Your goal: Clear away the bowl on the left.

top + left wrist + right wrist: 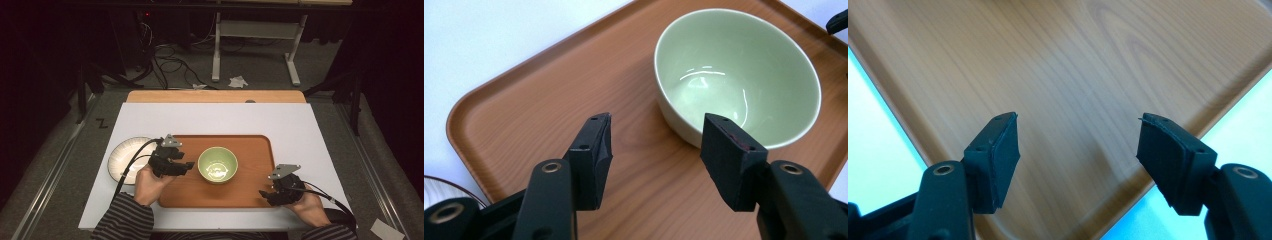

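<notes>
Your left gripper (656,137) has its jaws spread wide with nothing between them; bare wood shows in the gap, and the green bowl (744,75) sits just beyond the right-hand jaw, whose tip overlaps the near wall of the bowl in the left gripper view, so you cannot tell whether it touches. In the high view that gripper (187,165) hangs over the left part of the wooden tray (255,145), just beside the bowl (217,164), which stands upright and empty near the tray's middle. Your right gripper (1078,145) also stands open and empty, over the tray's near right corner (1088,65); the tray's edges run off its view. In the high view its jaws (265,194) are dark and hard to separate from your hand. A white ribbed plate (122,155) lies on the white table top (300,125), partly hidden by your left gripper's cable and hand.
</notes>
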Motion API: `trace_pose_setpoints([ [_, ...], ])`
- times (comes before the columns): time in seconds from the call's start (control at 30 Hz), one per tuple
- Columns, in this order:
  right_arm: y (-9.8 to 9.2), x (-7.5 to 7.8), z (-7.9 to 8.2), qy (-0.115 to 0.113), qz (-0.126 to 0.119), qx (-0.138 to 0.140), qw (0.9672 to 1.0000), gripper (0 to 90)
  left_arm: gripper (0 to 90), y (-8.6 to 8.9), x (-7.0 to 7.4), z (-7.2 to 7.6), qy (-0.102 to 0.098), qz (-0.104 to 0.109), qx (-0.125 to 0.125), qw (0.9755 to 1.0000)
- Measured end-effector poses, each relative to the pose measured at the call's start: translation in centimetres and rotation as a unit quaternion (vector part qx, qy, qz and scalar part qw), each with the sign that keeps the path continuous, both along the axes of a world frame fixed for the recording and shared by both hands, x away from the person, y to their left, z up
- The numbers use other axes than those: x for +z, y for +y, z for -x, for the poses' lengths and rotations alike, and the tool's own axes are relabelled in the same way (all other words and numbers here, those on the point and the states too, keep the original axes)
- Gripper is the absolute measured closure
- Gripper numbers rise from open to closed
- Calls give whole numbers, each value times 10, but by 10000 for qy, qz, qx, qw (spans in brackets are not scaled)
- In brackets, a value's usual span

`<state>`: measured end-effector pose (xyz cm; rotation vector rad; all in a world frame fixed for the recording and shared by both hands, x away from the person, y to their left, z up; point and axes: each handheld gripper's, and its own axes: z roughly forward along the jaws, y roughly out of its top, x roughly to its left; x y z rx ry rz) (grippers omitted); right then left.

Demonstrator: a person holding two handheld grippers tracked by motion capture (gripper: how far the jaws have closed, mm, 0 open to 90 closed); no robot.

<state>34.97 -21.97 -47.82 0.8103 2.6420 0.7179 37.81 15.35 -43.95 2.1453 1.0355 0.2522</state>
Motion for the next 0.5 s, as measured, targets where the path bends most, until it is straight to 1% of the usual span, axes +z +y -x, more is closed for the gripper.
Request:
trace_pose_setpoints([
  [0.13, 0, 0, 0, -7, 18, 5, 10000, 347, 461, -1, -1, 3, 7, -1, -16, 10000],
  [0.17, 1, 0, 1, 10, -12, -34, 10000, 347, 460, -1, -1, 4, 12, -6, -25, 10000],
  [0.23, 0, 0, 0, -4, 11, 6, 10000, 347, 459, -1, -2, 5, 39, -19, -41, 10000],
  [0.33, 0, 0, 0, 7, 22, 14, 10000, 347, 457, -2, -3, 6, 66, -76, -75, 9999],
  [0.5, 0, 0, 0, 17, 22, 1, 10000, 347, 458, -2, -3, 8, 32, -66, -69, 9999],
])
